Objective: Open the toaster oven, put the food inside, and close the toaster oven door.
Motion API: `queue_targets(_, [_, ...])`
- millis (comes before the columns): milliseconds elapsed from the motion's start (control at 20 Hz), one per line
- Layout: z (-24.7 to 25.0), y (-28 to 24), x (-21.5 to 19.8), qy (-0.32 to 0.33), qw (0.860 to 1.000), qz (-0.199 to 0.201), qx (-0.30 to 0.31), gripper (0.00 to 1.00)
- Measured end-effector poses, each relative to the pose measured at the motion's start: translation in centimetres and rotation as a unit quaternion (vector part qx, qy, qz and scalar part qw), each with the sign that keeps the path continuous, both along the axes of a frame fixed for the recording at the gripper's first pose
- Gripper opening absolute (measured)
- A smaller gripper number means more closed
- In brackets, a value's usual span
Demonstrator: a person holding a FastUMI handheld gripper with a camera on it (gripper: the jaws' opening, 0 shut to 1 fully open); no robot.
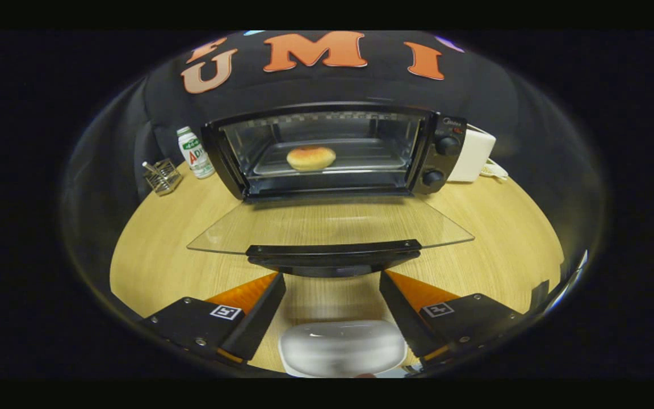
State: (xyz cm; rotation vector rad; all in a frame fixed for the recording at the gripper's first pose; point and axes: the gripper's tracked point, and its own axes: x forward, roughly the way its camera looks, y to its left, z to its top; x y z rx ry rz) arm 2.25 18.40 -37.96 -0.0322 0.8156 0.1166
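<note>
One blurred white dish (pixel 343 347) sits cut off between the gripper (pixel 332 309) fingers, spread wide, holding nothing; round golden bun (pixel 311 157) rests inside the black toaster oven (pixel 332 150), glass door (pixel 330 230) lowered over the wooden counter (pixel 156 261)

Black toaster oven (pixel 332 150) at back of wooden table, door (pixel 330 230) dropped fully open, glass pane lying flat toward the fingers, black handle at its near edge. Round golden bun (pixel 311 158) sits on the tray inside, centred.
</note>
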Motion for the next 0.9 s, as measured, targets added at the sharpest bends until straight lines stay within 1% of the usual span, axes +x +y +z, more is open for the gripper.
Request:
queue_targets(150, [2.3,-0.2,1.7,-0.026,1.0,-0.01,0.001,0.99])
queue_targets(350, [3.9,0.2,4.4,-0.052,0.999,-0.009,-0.006,0.99])
queue_targets(900, [8.2,0.7,10.2,-0.114,0.992,-0.038,0.021,1.0])
